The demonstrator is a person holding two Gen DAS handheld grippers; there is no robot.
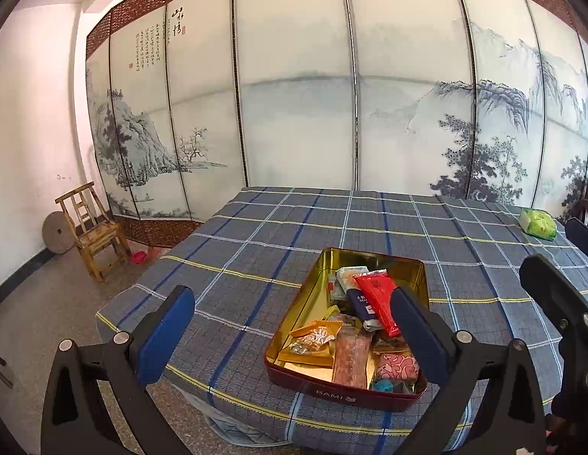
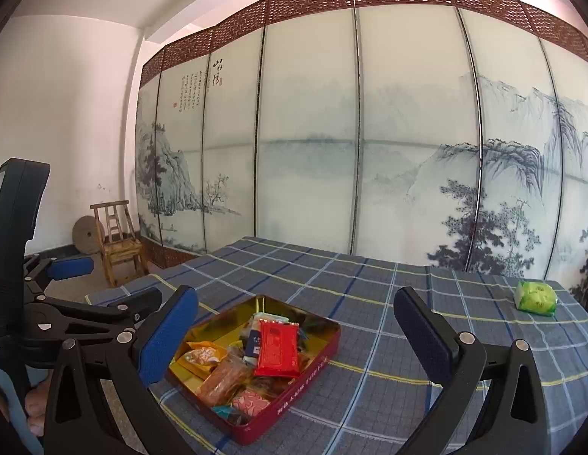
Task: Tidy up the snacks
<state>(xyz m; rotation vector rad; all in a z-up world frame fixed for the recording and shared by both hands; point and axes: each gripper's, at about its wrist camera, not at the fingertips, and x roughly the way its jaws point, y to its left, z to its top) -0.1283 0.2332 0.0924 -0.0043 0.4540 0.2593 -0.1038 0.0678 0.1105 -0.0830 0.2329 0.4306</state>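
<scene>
Gold-lined, dark red rectangular tin [image 1: 369, 265] sits open on the blue plaid tablecloth [image 1: 256, 235], packed with snacks: a red foil packet [image 2: 275, 349] on top, an orange pouch [image 2: 201, 358] and a pink patterned sweet [image 2: 252, 404] near the front. Your left gripper [image 1: 294, 337] hangs above the tin's near end, blue pads spread wide, holding nothing. Your right gripper [image 2: 294, 337] is spread just as wide, empty, beside the tin. Well apart, a green wrapped snack pack [image 2: 535, 297] lies alone at the table's far right.
</scene>
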